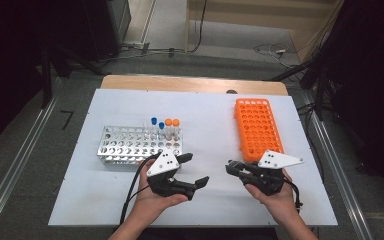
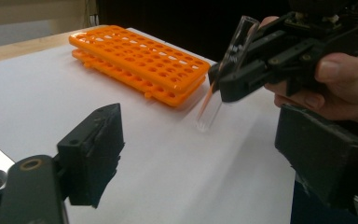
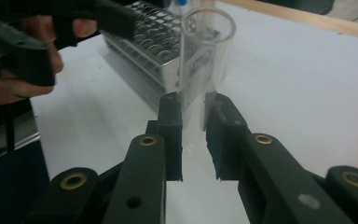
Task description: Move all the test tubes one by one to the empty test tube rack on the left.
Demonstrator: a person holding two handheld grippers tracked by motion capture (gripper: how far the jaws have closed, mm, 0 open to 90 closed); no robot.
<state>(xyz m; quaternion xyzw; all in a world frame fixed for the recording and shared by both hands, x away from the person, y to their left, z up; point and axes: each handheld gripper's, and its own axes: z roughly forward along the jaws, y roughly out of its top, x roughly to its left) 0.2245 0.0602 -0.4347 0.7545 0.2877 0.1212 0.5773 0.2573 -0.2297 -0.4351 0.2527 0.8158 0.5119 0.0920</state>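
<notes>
Right gripper view: right gripper (image 3: 193,116) is pinching a clear, capless tube (image 3: 204,60) between its pads, holding it above the white sheet (image 1: 210,125) between the two racks. Left gripper (image 2: 200,158) is standing spread with nothing between its jaws, facing the tube (image 2: 223,74). My reading: the tube is in transit, and seating it in a rack is what's left. Orange rack (image 1: 256,129) is looking empty; metal rack (image 1: 135,145) is carrying a handful of blue- and orange-capped tubes (image 1: 166,128) at its far end. Sheet is covering a wooden table (image 1: 195,84); grey floor and loose cables (image 1: 272,50) are lying beyond, with dark gear at both sides.
</notes>
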